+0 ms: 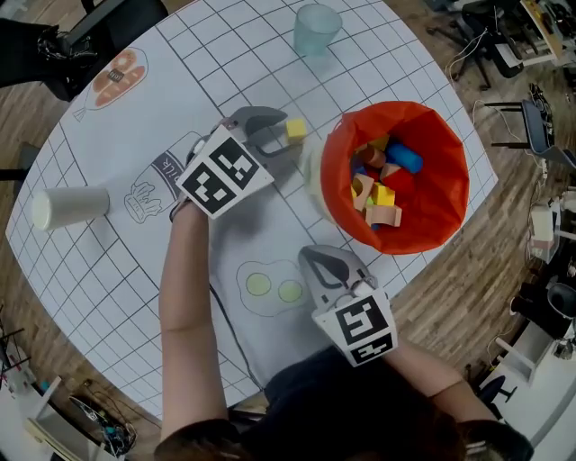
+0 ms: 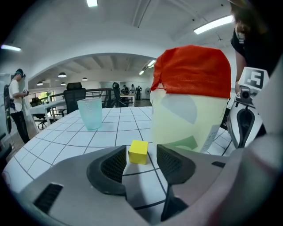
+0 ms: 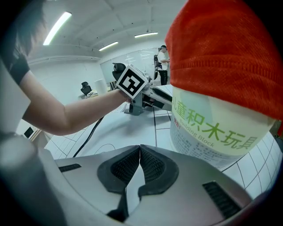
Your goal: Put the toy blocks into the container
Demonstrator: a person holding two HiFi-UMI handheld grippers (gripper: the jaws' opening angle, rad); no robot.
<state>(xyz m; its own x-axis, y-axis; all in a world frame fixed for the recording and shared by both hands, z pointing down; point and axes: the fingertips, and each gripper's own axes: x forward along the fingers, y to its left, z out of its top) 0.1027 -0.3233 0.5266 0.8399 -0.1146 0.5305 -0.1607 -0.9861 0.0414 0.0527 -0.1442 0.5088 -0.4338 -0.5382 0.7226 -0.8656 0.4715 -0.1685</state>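
At the 9 o'clock edge of the round, grid-printed worktop (image 1: 135,270), a white paper cup (image 1: 67,205) was seen lying on its side. Toward the centre, the left gripper (image 1: 281,137) was held low over the worktop and aimed toward 3 o'clock. In the left gripper view its jaws were spread apart, and the yellow block (image 2: 138,152) rested on the worktop right at the opening between the tips, not lifted. Whether either pad touched it could not be told. A translucent cup (image 1: 316,27) stood upright near the 12 o'clock edge, well apart from the block.

At 6 o'clock from the block, the right gripper (image 1: 317,257) was held above the worktop. In the right gripper view its jaws (image 3: 140,152) were pressed together with nothing between them, and the container's pale wall was seen just beside them, at their 2 o'clock.

The container (image 1: 450,171), a pale tub with a red liner folded over its rim, stood at 3 o'clock from the yellow block, just beside it. Several blocks (image 1: 387,194) in blue, yellow and wood tones already lay inside it.
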